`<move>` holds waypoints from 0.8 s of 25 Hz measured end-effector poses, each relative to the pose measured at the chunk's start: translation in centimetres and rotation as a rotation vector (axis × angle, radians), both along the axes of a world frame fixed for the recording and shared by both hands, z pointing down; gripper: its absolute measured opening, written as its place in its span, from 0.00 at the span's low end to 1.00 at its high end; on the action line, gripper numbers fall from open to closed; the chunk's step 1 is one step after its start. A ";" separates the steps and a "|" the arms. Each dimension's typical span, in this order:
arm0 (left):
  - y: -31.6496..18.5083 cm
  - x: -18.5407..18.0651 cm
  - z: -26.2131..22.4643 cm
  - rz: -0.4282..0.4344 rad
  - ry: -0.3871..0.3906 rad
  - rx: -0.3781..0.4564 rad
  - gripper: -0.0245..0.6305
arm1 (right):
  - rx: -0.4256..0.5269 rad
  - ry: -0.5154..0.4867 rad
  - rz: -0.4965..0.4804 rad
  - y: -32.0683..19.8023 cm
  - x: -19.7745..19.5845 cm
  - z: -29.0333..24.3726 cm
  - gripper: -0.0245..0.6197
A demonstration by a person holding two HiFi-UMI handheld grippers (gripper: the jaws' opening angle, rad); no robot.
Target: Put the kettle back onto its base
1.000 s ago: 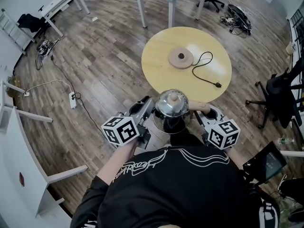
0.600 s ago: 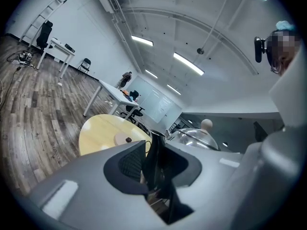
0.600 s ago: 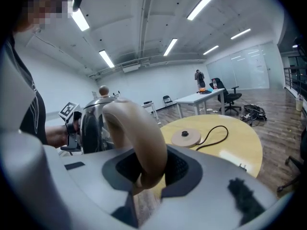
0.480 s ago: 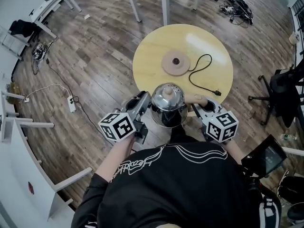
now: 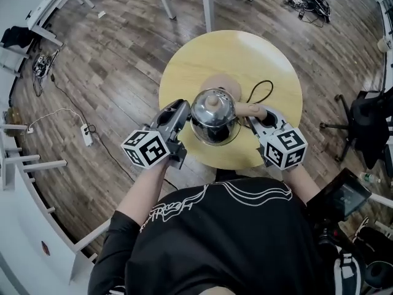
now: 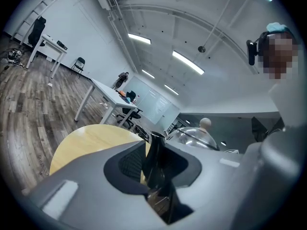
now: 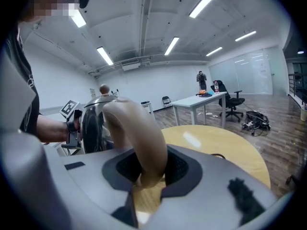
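Kettle (image 5: 213,117) hung just before its base (image 5: 210,81), left gripper (image 5: 182,112) clamped on the spout (image 6: 154,161), right gripper (image 5: 257,118) on the handle (image 7: 139,138); carrying it level and centring it over the base before lowering seemed wise.

Likely an office: white desks (image 7: 199,100), swivel chairs (image 7: 230,101), ceiling strip lights (image 7: 206,0)

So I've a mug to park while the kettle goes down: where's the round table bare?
The far half of the table, beyond the base, is bare, as is the right rim past the cord. The middle is crowded: the kettle is held there by the left gripper and right gripper.
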State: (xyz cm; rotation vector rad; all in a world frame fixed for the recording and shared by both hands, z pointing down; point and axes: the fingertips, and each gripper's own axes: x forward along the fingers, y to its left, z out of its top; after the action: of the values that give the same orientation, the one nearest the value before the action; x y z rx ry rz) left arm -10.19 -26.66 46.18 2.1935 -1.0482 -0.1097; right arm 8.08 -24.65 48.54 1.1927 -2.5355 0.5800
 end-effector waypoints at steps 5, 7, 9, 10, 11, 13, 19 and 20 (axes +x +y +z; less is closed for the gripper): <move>-4.4 0.8 0.5 0.012 -0.001 0.026 0.15 | 0.036 0.005 -0.005 -4.4 0.7 0.5 0.19; -6.0 1.1 0.8 0.012 -0.007 0.043 0.15 | 0.059 0.002 -0.011 -6.0 1.0 1.0 0.19; -7.2 1.4 1.2 0.010 -0.017 0.061 0.15 | 0.073 0.003 -0.015 -7.4 1.3 1.4 0.19; -7.8 1.5 1.4 0.010 -0.024 0.071 0.15 | 0.077 0.006 -0.016 -8.0 1.4 1.6 0.19; -8.3 1.6 1.6 0.013 -0.031 0.081 0.15 | 0.081 0.012 -0.017 -8.5 1.4 1.8 0.19; -9.0 2.0 2.0 0.020 -0.044 0.096 0.14 | 0.083 0.025 -0.017 -9.2 1.7 2.2 0.19; -10.4 2.8 3.1 0.033 -0.076 0.133 0.13 | 0.077 0.059 -0.009 -10.8 2.3 4.0 0.19; -10.5 2.9 3.2 0.035 -0.081 0.138 0.13 | 0.080 0.066 -0.006 -10.9 2.4 4.2 0.19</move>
State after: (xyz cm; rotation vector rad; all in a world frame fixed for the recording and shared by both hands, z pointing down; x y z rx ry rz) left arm -7.27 -37.12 49.42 2.3571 -1.0743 -0.0795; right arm 10.47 -35.57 52.77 1.2104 -2.5275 0.4340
